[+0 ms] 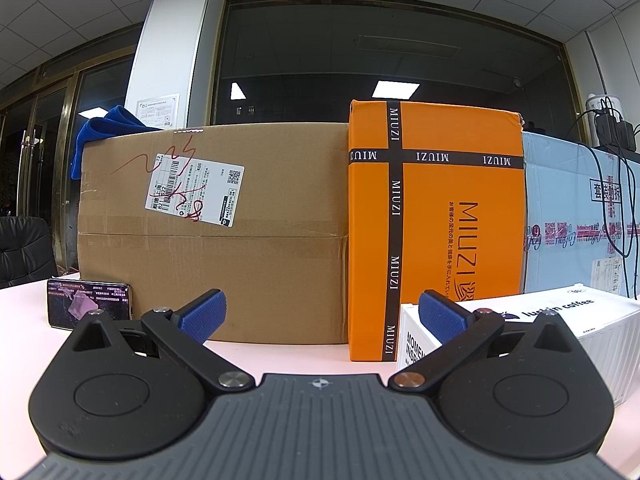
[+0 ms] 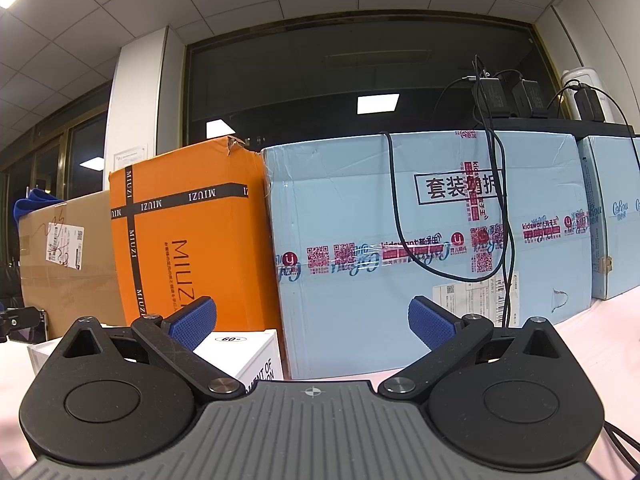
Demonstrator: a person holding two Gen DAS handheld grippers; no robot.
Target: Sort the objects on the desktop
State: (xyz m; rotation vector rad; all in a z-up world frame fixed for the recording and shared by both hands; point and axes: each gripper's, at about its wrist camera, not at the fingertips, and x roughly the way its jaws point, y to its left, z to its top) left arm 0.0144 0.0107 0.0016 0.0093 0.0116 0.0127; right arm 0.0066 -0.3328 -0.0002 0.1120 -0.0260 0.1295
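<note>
White coffee box (image 1: 520,332) sits just right of my left claw (image 1: 320,316), jaws spread wide, holding nothing; phone (image 1: 90,304) leans on the brown carton (image 1: 240,240). Right view: my right claw (image 2: 312,324) is also gaping and empty, same box (image 2: 248,354) low left. Looks light and stiff, I'd pinch its narrow sides.

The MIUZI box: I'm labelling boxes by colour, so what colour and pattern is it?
The MIUZI box is orange with crossed black bands, seen best in the left wrist view.
</note>
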